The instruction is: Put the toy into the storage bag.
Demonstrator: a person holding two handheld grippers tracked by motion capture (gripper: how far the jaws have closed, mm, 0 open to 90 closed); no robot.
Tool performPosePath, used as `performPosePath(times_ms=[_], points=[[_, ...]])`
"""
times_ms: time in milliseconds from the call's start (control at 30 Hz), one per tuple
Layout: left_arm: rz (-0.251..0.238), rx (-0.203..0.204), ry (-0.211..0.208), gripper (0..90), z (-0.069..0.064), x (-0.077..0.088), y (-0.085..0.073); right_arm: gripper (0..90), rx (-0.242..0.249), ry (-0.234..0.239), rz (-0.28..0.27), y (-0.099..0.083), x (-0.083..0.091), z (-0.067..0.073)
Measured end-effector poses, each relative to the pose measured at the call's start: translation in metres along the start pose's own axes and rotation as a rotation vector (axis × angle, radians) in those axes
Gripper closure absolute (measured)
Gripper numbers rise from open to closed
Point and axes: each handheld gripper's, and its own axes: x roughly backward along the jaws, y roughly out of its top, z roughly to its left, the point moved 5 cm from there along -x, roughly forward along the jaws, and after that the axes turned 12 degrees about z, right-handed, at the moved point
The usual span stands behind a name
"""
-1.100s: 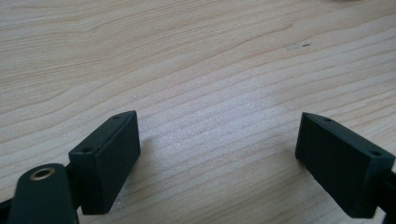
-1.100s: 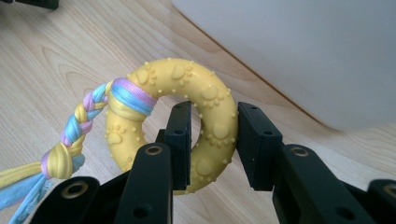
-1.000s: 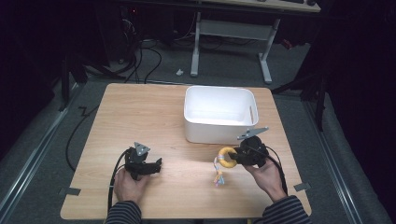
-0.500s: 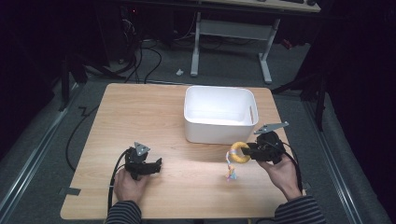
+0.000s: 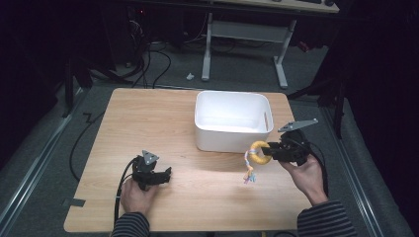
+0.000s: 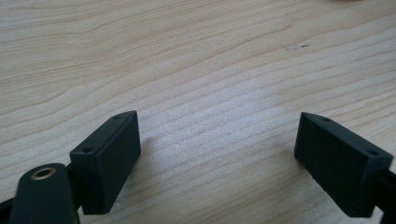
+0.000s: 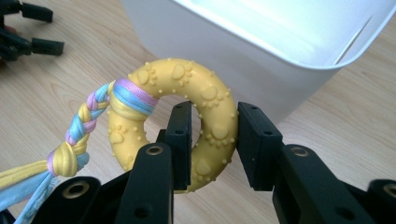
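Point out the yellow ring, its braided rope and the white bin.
Yellow ring [image 7: 215,122], right gripper view: on the side clamped between the jaws.
Braided rope [image 7: 84,122], right gripper view: mid-braid, left of the ring.
White bin [image 5: 231,137], high view: on the near outer wall.

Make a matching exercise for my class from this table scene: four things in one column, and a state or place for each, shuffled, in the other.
Things:
1. yellow ring toy
2. white bin
3. left gripper
4. braided rope

States or places:
A. jaws wide apart over bare wood
B. clamped between the right gripper's jaws
C. standing on the table, nothing inside
D. tied to the ring, hanging loose

Pairs: 1-B, 2-C, 3-A, 4-D
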Motion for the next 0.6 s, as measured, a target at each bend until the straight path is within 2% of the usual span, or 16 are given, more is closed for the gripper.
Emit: performPosePath(times_ms=[267,500,600], points=[[0.000,0.000,0.000,14.6,0.000,0.000,0.000,67.7,0.008,-0.015,-0.008,0.012,0.014,-0.003],[0.000,0.000,0.000,14.6,0.000,0.000,0.000,68.7,0.003,-0.006,-0.028,0.022,0.023,-0.003],[0.001,0.000,0.000,14.6,0.000,0.000,0.000,68.8,0.007,-0.019,-0.030,0.030,0.026,-0.003]])
